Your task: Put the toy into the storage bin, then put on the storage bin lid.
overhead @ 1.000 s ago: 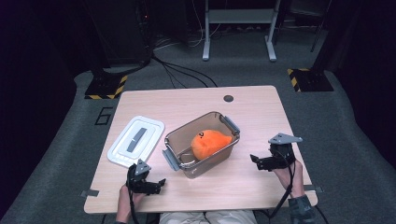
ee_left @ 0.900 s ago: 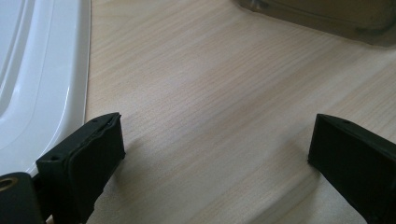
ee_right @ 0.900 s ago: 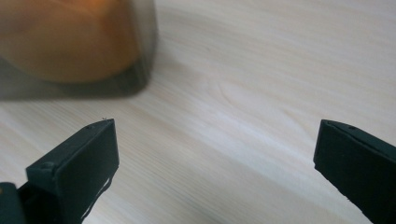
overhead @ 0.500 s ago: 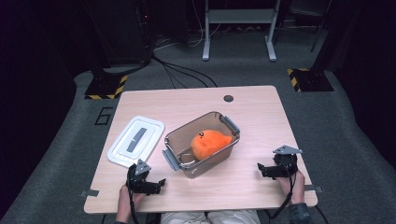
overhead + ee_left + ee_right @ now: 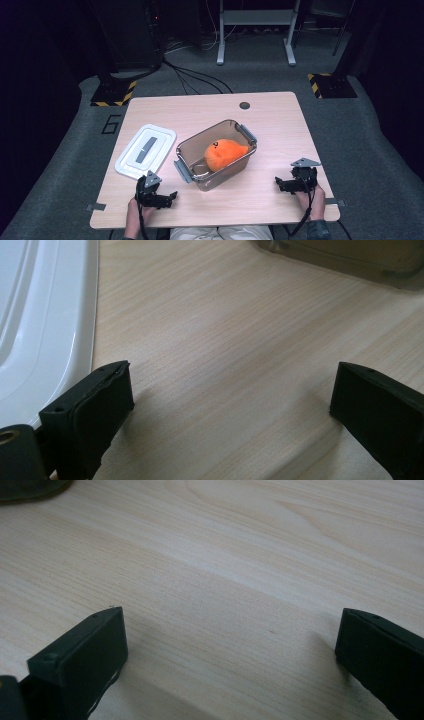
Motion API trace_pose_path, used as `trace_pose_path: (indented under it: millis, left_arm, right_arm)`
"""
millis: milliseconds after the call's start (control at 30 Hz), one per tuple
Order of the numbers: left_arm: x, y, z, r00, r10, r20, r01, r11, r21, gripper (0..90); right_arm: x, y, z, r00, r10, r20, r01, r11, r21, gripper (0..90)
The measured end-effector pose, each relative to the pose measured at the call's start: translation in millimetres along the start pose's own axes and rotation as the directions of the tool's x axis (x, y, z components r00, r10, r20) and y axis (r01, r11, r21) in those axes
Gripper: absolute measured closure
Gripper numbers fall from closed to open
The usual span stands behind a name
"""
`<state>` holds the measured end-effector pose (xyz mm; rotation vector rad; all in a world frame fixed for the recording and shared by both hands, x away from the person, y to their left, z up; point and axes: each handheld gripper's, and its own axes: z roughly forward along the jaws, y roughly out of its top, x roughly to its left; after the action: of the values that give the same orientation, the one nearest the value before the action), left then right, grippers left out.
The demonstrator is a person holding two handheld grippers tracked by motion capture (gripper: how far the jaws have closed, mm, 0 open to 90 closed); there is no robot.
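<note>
The pale wooden tabletop (image 5: pixel 280 125) stood on grey carpet in a dim room, with cables and stand legs behind it. Nearest me, along the front edge, I had both tools resting low over bare wood: the left gripper (image 5: pixel 169 197) near the front-left corner and the right gripper (image 5: pixel 280 183) near the front-right corner, each with its jaws spread wide and nothing between them, as both gripper views confirmed. Just beyond the left gripper lay the white lid (image 5: pixel 146 151), flat near the left edge, its rim showing in the left gripper view (image 5: pixel 45 335). Toward the middle sat the clear bin (image 5: pixel 192 172), set at an angle, with the orange plush toy (image 5: pixel 224 152) lying inside it. I judged the toy as packed and the closing step as the one in hand. The next move, to my mind, called for the left gripper to take the lid by its edge, carry it over the bin, square it with the rim and press it down.
</note>
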<state>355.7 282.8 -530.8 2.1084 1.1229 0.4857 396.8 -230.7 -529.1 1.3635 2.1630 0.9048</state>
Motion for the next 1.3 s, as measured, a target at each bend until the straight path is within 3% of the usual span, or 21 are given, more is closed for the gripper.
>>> trace_pose_path:
  millis: [567, 700, 800, 967, 1167, 1300]
  left_arm:
    - [-1.3, -0.2, -1.3, 0.9995, -0.022, -0.020, 0.023, 0.9997, 0.009, 3.3]
    - [-3.1, -0.3, -2.9, 0.9976, -0.026, -0.064, 0.027, 0.9995, 0.016, 0.0]
    - [-2.5, 0.1, -7.4, 0.9959, -0.030, -0.085, 0.030, 0.9995, -0.009, 0.2]
    - [8.4, 3.3, -17.5, 0.9951, -0.067, -0.073, 0.065, 0.9974, -0.030, 0.3]
    - [26.4, 11.3, -28.2, 0.9908, -0.089, -0.102, 0.082, 0.9946, -0.064, 0.6]
    - [41.8, 14.5, -28.1, 0.9873, -0.123, -0.101, 0.116, 0.9908, -0.069, 0.6]
  right_arm:
    - [0.8, 0.5, 0.7, 0.9999, 0.012, 0.004, -0.012, 1.000, -0.002, 0.0]
    - [0.9, 0.5, 0.7, 0.9999, 0.014, 0.004, -0.014, 1.000, -0.002, 0.0]
    - [0.9, 0.6, 0.7, 0.9999, 0.013, 0.005, -0.013, 1.000, -0.003, 0.0]
    - [1.5, 0.6, 0.7, 0.9998, 0.019, 0.006, -0.019, 1.000, -0.001, 0.0]
    - [1.6, 0.7, 0.7, 0.9998, 0.020, 0.004, -0.020, 1.000, -0.001, 0.0]
    - [1.7, 0.7, 0.7, 0.9998, 0.020, 0.005, -0.020, 1.000, -0.001, 0.0]
